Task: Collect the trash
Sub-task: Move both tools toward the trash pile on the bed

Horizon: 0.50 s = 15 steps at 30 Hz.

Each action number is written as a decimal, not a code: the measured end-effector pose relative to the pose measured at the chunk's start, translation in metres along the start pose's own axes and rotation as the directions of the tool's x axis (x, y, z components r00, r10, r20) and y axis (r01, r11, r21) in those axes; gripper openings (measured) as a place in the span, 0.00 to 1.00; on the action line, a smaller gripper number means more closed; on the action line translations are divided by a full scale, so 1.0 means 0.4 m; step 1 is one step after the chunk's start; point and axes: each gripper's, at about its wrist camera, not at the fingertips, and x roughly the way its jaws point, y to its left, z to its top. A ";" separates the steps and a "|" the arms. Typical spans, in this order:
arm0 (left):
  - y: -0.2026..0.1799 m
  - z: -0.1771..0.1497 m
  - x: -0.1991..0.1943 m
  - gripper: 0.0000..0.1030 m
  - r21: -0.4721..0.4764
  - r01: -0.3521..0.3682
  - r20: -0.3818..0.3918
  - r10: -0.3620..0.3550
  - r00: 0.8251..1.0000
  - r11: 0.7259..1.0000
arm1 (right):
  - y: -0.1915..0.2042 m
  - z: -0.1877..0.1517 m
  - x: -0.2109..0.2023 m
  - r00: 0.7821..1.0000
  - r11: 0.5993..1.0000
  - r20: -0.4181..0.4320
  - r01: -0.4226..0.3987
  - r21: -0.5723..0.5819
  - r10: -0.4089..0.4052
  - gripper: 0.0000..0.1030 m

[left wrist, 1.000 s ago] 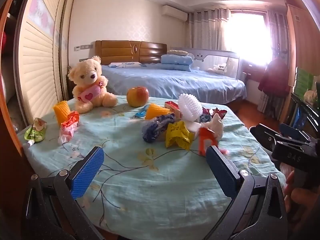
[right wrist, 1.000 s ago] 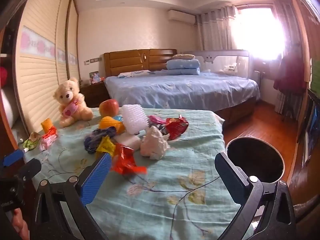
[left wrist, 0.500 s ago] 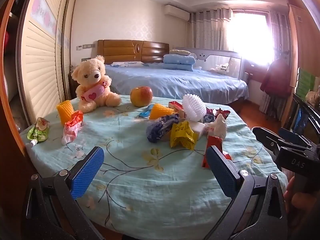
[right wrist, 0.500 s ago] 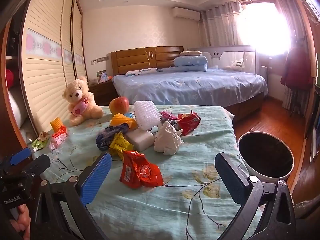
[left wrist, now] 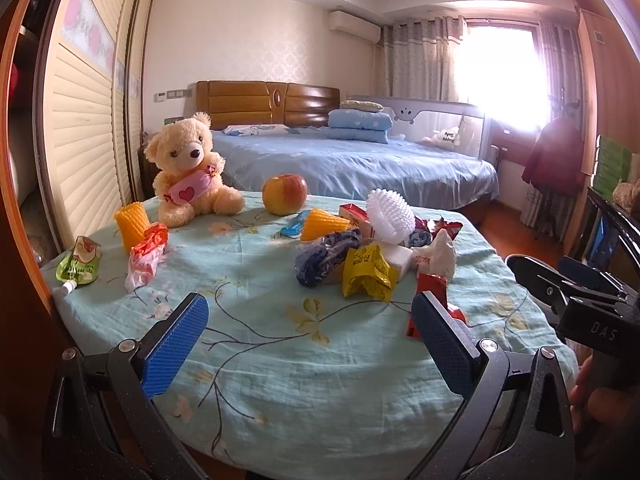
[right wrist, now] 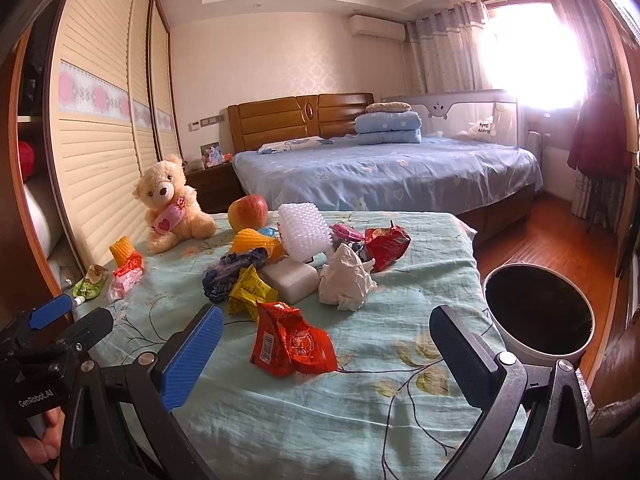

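Hovering above a worktop (right wrist: 400, 420) draped in a pale green flowered cloth, the right tool (right wrist: 326, 344) has its two blue-padded fingers spread wide apart and grips nothing. Between them, from the right wrist view, lies a crumpled red wrapper (right wrist: 292, 344), flat on the cloth and touching neither pad. Behind it sits a heap of trash: a yellow packet (right wrist: 248, 290), a dark blue wrapper (right wrist: 226, 272), a white block (right wrist: 292, 280), a crumpled white tissue (right wrist: 346, 276), a second red wrapper (right wrist: 386, 242) and a white bumpy foam sleeve (right wrist: 304, 230). The items overlap, so their edges are hard to separate. A round white bin (right wrist: 538, 316) with a dark inside stands on the wooden floor just past the worktop's right edge; its base is hidden.

The left tool (left wrist: 308, 332) is also spread wide and empty, held over bare cloth. In its view the near red wrapper is mostly hidden behind its right finger. Far left on the worktop lie a green pouch (left wrist: 78, 266), a red-and-white wrapper (left wrist: 146, 254) and an orange foam piece (left wrist: 130, 224). A teddy bear (left wrist: 188, 172) and an apple (left wrist: 284, 194) sit at the back. Beyond is a bed (left wrist: 360, 168) with blue sheets. The window glare washes out detail at upper right. A hand (right wrist: 40, 446) shows partly, cut off at the lower left corner.
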 end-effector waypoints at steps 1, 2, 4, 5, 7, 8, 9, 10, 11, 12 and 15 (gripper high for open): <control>0.001 0.000 0.002 1.00 -0.003 0.000 -0.003 0.000 1.000 1.000 | 0.002 -0.001 0.001 1.000 1.000 -0.001 0.002 -0.002 -0.002 1.00; 0.003 0.000 0.003 1.00 -0.006 0.000 -0.005 0.000 1.000 1.000 | 0.002 -0.002 0.002 1.000 1.000 -0.003 0.002 -0.004 -0.002 1.00; 0.005 0.000 0.003 1.00 -0.008 -0.003 -0.006 0.003 1.000 1.000 | -0.001 -0.003 0.000 1.000 1.000 -0.003 -0.005 0.002 0.005 1.00; 0.006 0.000 0.004 1.00 -0.009 -0.003 -0.006 0.003 1.000 1.000 | -0.003 -0.002 -0.001 1.000 1.000 -0.005 -0.007 0.004 0.007 1.00; 0.007 -0.001 0.005 1.00 -0.010 -0.003 -0.008 0.003 1.000 1.000 | -0.003 -0.002 -0.001 1.000 1.000 -0.006 -0.008 0.004 0.008 1.00; 0.006 -0.001 0.005 1.00 -0.010 -0.003 -0.008 0.003 1.000 1.000 | -0.003 -0.002 -0.002 1.000 1.000 -0.006 -0.008 0.004 0.008 1.00; 0.006 -0.001 0.005 1.00 -0.009 -0.003 -0.007 0.003 1.000 1.000 | -0.003 -0.002 -0.001 1.000 1.000 -0.006 -0.007 0.004 0.007 1.00; 0.006 -0.001 0.005 1.00 -0.007 -0.003 -0.007 0.003 1.000 1.000 | -0.004 -0.002 -0.001 1.000 1.000 -0.006 -0.009 0.004 0.009 1.00; 0.007 0.000 0.005 1.00 -0.006 -0.002 -0.006 0.002 1.000 1.000 | -0.003 -0.001 -0.001 1.000 1.000 -0.005 -0.008 0.004 0.008 1.00; 0.007 0.000 0.004 1.00 -0.005 -0.003 -0.004 0.003 1.000 1.000 | -0.003 -0.001 -0.001 1.000 1.000 -0.005 -0.009 0.006 0.009 1.00; 0.006 -0.001 0.004 1.00 -0.005 -0.002 -0.006 0.002 1.000 1.000 | -0.001 -0.003 0.000 1.000 1.000 -0.009 -0.014 0.010 0.014 1.00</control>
